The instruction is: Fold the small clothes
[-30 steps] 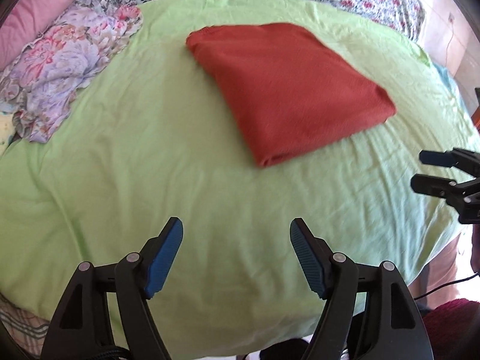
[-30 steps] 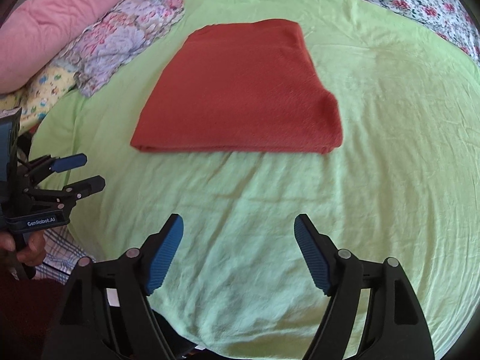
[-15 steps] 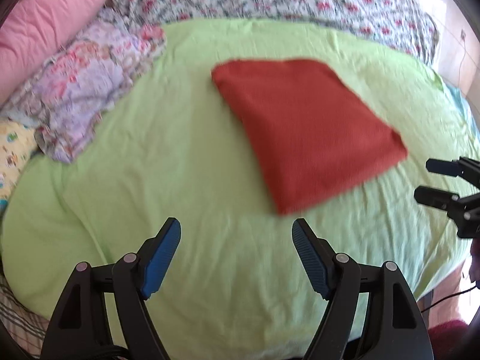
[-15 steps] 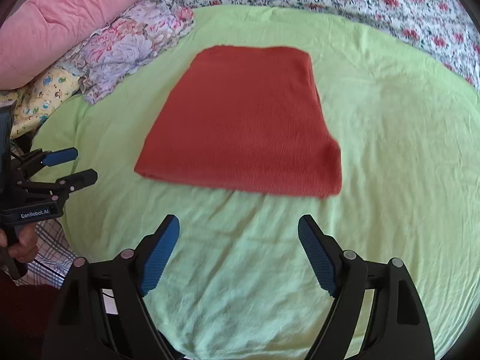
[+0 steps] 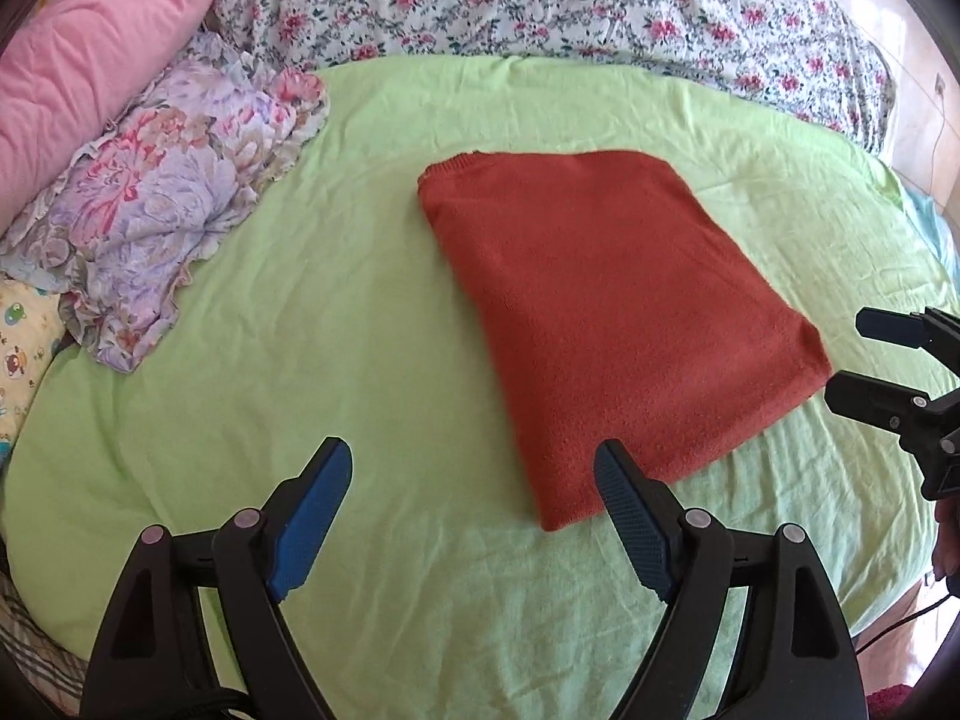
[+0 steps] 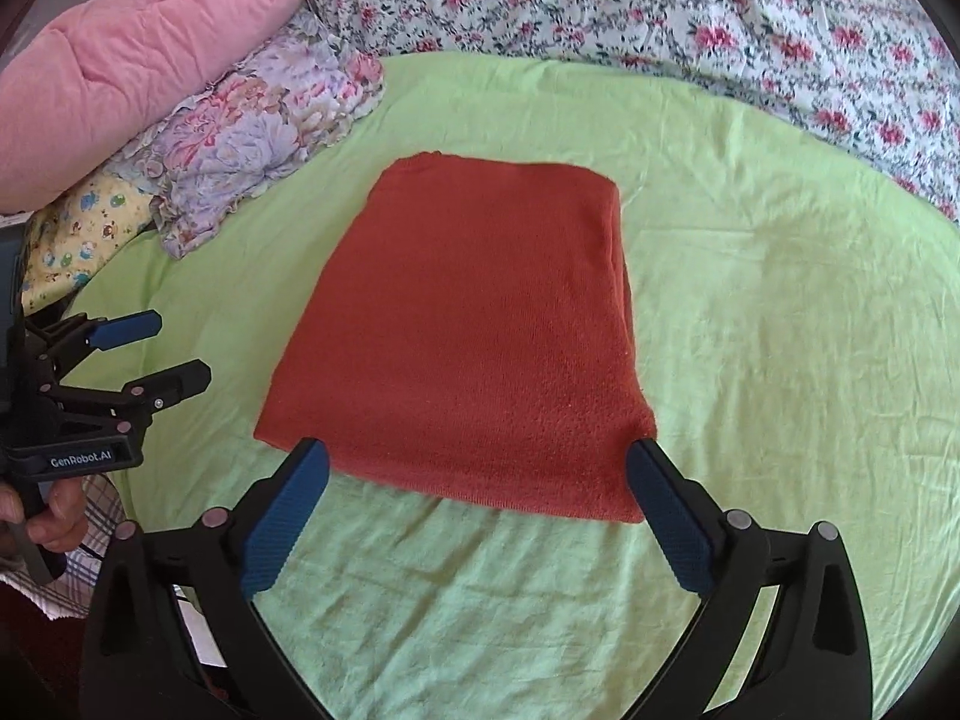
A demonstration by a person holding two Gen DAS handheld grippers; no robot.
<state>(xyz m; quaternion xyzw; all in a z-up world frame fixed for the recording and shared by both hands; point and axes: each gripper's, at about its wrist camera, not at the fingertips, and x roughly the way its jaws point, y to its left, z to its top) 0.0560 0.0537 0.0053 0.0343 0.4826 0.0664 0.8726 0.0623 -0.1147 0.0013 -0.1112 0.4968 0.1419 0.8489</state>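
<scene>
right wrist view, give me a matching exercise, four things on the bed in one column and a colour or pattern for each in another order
Things:
1. folded cloth
2. sheet under it
3. pillow at far left
4. bedspread along the far side

Colours:
A. white with red flowers
B. plain pink
C. rust red
D. light green

Pairs: 1-C, 2-D, 3-B, 4-A
</scene>
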